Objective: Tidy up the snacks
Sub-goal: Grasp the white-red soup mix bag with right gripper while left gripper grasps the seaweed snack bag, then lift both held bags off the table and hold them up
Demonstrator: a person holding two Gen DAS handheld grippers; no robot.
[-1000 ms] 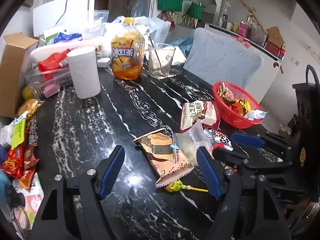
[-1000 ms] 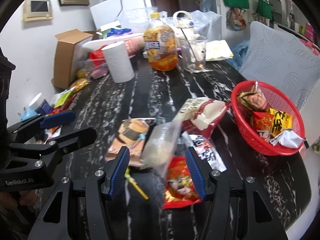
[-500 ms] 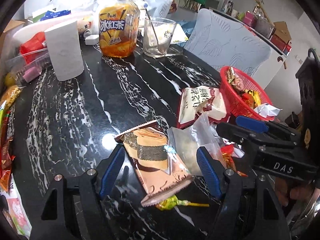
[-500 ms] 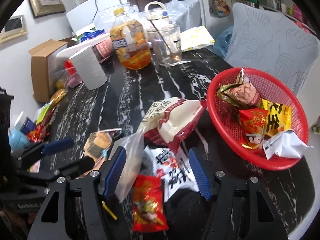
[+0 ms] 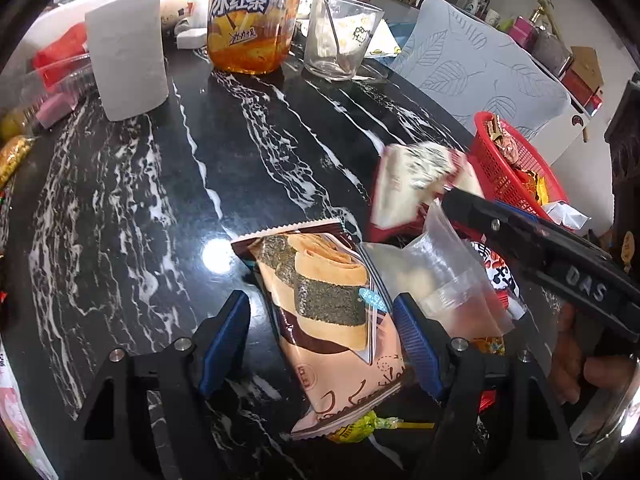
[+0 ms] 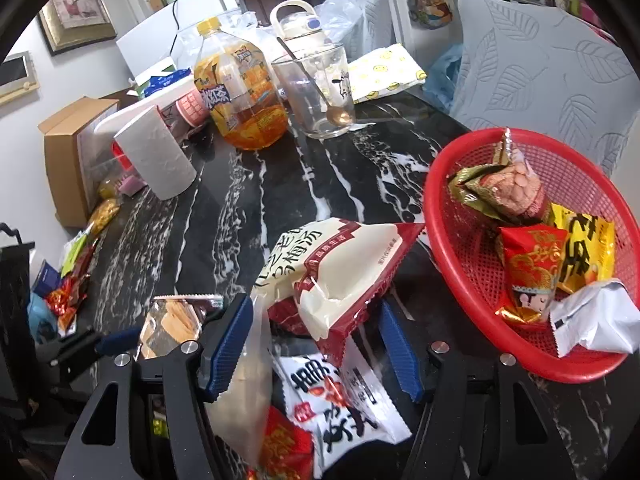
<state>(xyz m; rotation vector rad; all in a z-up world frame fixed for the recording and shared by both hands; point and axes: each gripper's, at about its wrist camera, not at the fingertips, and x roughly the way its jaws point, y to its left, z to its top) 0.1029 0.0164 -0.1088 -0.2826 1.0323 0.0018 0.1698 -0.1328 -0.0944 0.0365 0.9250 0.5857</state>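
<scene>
While the left gripper (image 5: pixel 324 340) has been lowered toward the black marble table (image 5: pixel 132 208), the seaweed roll packet (image 5: pixel 332 320) has come to lie between its blue pads; a second ago it lay well ahead of them. The jaws stand apart and unchanged in width, the left pad clear of the wrapper, the right pad just beside its edge; nothing is grasped. A clear plastic bag (image 5: pixel 448 276) lies just beside the packet, a yellow-wrapped lollipop (image 5: pixel 360 430) under its near end. "DAS" is read on the other tool's arm. On the tea bottle (image 5: pixel 252 12) large Chinese characters for iced black tea are legible. A pick of the roll packet is judged imminent.

Seen from the right wrist, the right gripper (image 6: pixel 316 344) has been brought nearer the pile. Its jaws have just been closing, with the white-and-red pouch (image 6: pixel 336 272) between them and its near end lifted. Whether the pads press it cannot be told. The pouch bears "老" and "梅汤", seemingly a sour plum drink mix. Below it lies a white packet (image 6: pixel 340 400) with bold black characters, partly read. The red basket (image 6: pixel 460 260), just beside the pouch, holds four snacks, one yellow with black writing. Six loose items at least are judged left to sort.
</scene>
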